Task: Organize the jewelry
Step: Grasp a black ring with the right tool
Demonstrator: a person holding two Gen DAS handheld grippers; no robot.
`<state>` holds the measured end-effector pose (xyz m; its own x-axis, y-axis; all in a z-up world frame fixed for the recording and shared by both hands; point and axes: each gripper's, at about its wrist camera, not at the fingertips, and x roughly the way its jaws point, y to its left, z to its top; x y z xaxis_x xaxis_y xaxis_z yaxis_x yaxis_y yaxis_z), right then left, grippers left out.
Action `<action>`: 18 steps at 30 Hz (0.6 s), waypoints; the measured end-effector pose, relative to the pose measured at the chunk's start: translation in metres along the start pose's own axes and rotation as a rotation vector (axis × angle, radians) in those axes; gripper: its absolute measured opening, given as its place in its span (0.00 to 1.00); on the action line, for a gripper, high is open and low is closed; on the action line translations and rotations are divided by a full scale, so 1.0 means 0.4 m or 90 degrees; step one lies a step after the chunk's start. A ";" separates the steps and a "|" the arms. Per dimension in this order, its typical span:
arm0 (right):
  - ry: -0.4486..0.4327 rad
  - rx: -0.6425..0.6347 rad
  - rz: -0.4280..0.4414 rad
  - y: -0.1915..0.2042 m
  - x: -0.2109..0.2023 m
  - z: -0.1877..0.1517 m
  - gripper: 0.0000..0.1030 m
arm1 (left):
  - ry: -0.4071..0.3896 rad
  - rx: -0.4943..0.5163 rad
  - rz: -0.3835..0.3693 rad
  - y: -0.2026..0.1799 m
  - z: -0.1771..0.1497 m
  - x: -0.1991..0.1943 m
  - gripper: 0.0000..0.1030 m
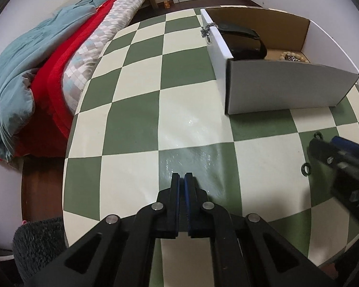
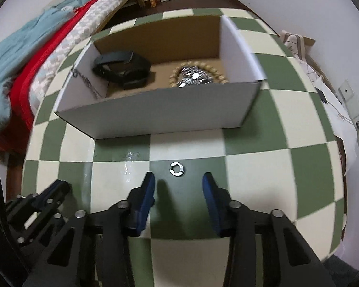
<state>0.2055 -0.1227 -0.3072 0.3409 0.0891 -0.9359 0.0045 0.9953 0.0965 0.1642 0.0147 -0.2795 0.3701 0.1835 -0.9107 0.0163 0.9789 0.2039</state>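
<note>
A white cardboard box [image 2: 155, 112] stands on the green-and-cream checkered table [image 2: 263, 167]. It holds a black wristband [image 2: 122, 68], a beaded bracelet [image 2: 217, 75] and a silver piece [image 2: 193, 76]. A chain [image 1: 207, 31] hangs over the box's left wall. A small silver open ring [image 2: 176, 168] lies on a green square just ahead of my right gripper [image 2: 178, 179], which is open and empty. A second ring [image 1: 305, 168] and a third ring [image 1: 318, 135] lie beside that gripper in the left wrist view. My left gripper [image 1: 182, 177] is shut and empty above the table.
A bed with teal, red and checkered bedding [image 1: 47, 71] runs along the table's left edge. A grey fuzzy seat [image 1: 38, 241] sits at the near left. White fabric and wall sockets [image 2: 356, 110] are to the right of the table.
</note>
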 end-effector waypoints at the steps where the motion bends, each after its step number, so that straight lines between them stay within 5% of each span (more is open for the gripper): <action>1: -0.011 -0.010 -0.013 0.009 0.002 -0.002 0.38 | 0.000 -0.001 -0.001 0.001 0.002 0.001 0.01; 11: -0.031 -0.047 -0.059 0.034 0.015 -0.003 0.15 | 0.003 -0.015 -0.017 0.009 0.014 0.010 0.01; 18: -0.035 -0.041 -0.062 0.020 0.012 0.004 0.14 | 0.006 -0.016 -0.023 0.006 0.016 0.010 0.01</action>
<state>0.2089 -0.1144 -0.3103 0.3929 -0.0077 -0.9195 -0.0198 0.9997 -0.0169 0.1717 0.0172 -0.2803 0.3614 0.1487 -0.9205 0.0059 0.9868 0.1617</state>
